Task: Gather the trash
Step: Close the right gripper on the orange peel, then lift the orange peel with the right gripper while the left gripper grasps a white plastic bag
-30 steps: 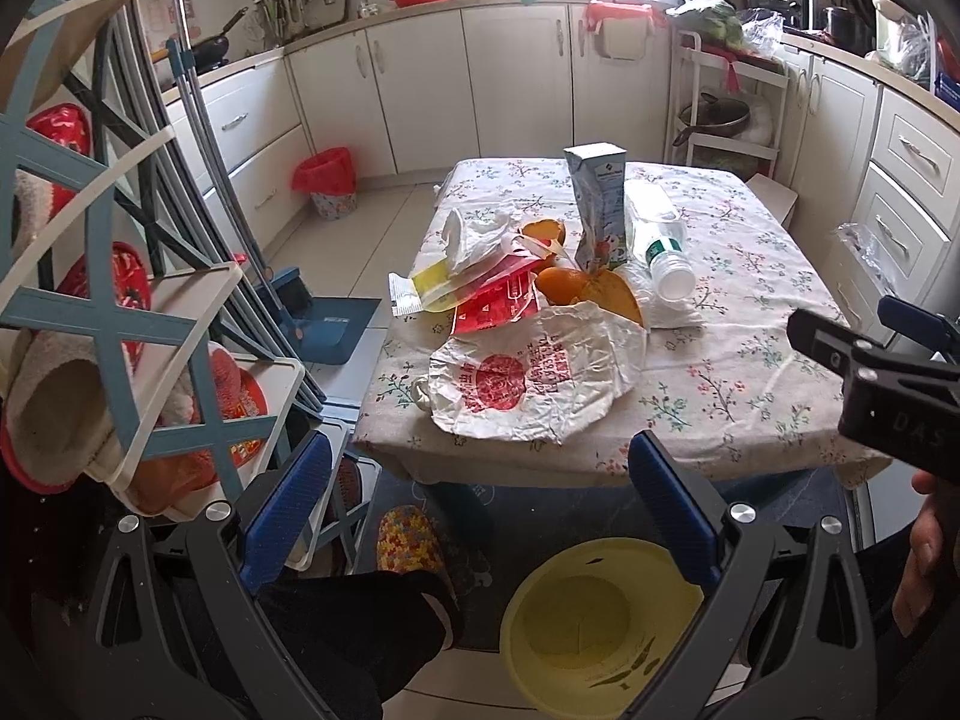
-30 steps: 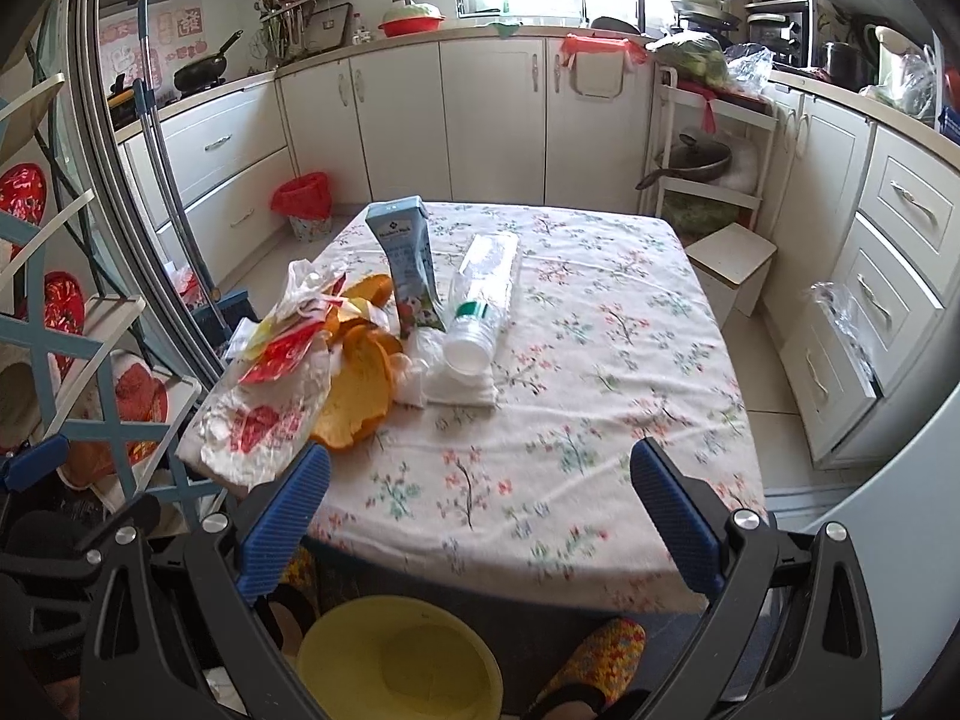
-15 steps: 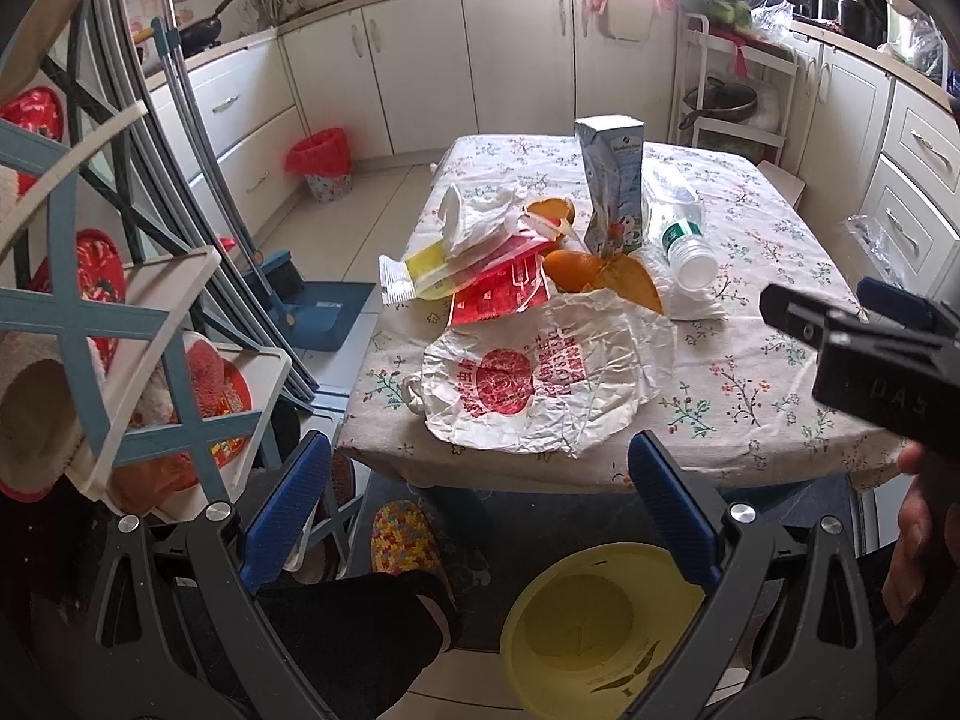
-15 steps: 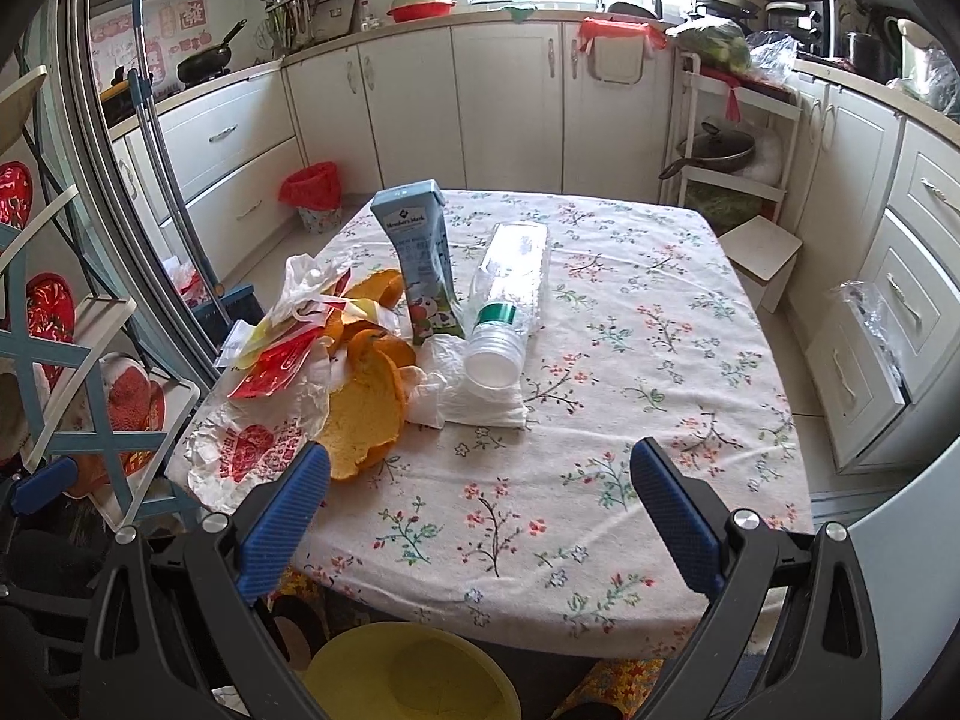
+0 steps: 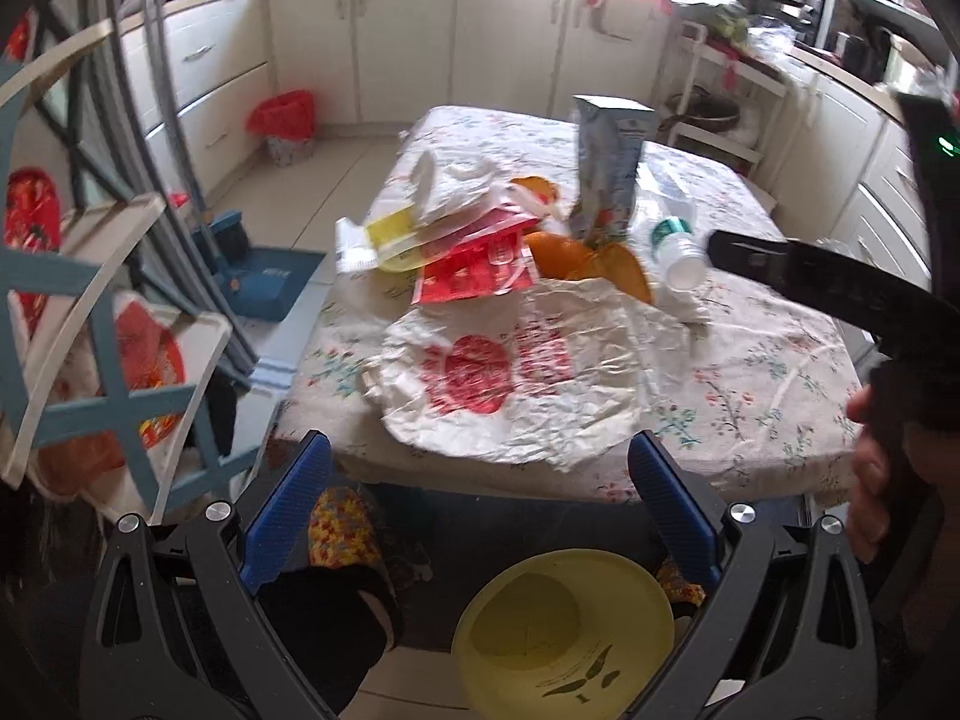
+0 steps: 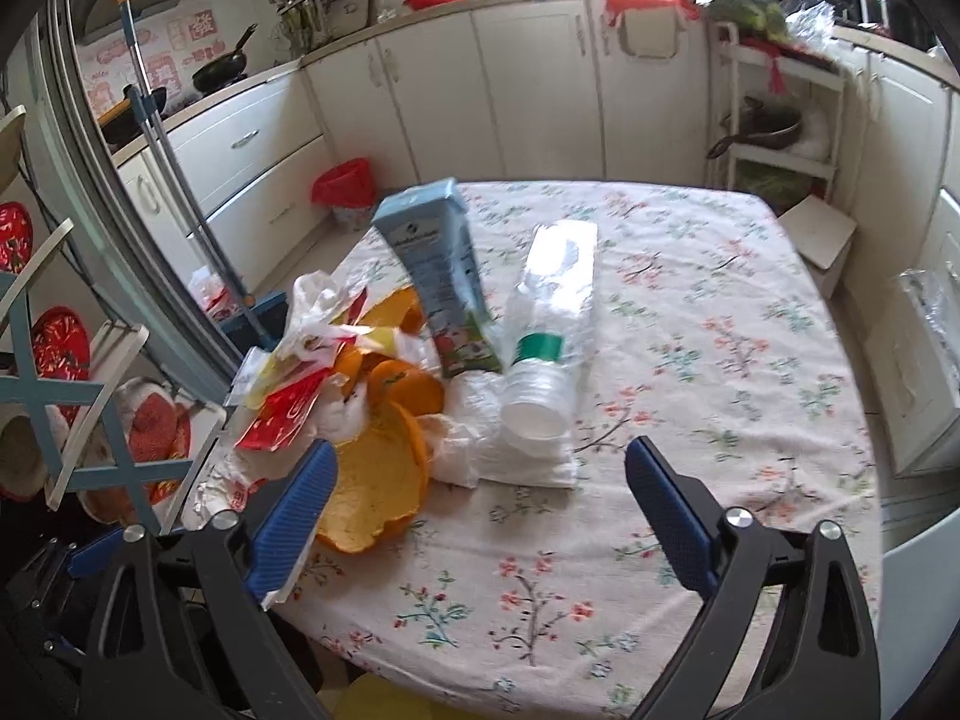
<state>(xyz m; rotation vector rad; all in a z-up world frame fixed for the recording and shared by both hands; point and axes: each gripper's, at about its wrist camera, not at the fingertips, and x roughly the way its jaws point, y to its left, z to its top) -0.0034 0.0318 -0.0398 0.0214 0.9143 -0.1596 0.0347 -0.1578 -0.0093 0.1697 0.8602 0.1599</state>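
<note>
Trash lies on a floral-cloth table point(image 6: 690, 360): a blue carton point(image 6: 441, 276) upright, a clear plastic bottle point(image 6: 549, 324) on its side, orange peels point(image 6: 384, 468), red and yellow wrappers point(image 5: 474, 270) and a crumpled white bag with red print point(image 5: 510, 372). My left gripper point(image 5: 480, 504) is open and empty, just short of the table's near edge by the white bag. My right gripper point(image 6: 480, 510) is open and empty, over the table's near part, with the peels by its left finger. Its body point(image 5: 840, 282) shows in the left wrist view.
A yellow bin point(image 5: 564, 630) stands on the floor under the table's near edge. A blue-and-white rack point(image 5: 90, 312) and mop poles point(image 6: 180, 180) stand left. A red-lined bin point(image 6: 342, 186) sits by the far cabinets. Cabinets line the back and right.
Both grippers have moved forward toward the table. The right gripper now reaches over the table's near part, close to the peels and bottle. Nothing was taken hold of.
</note>
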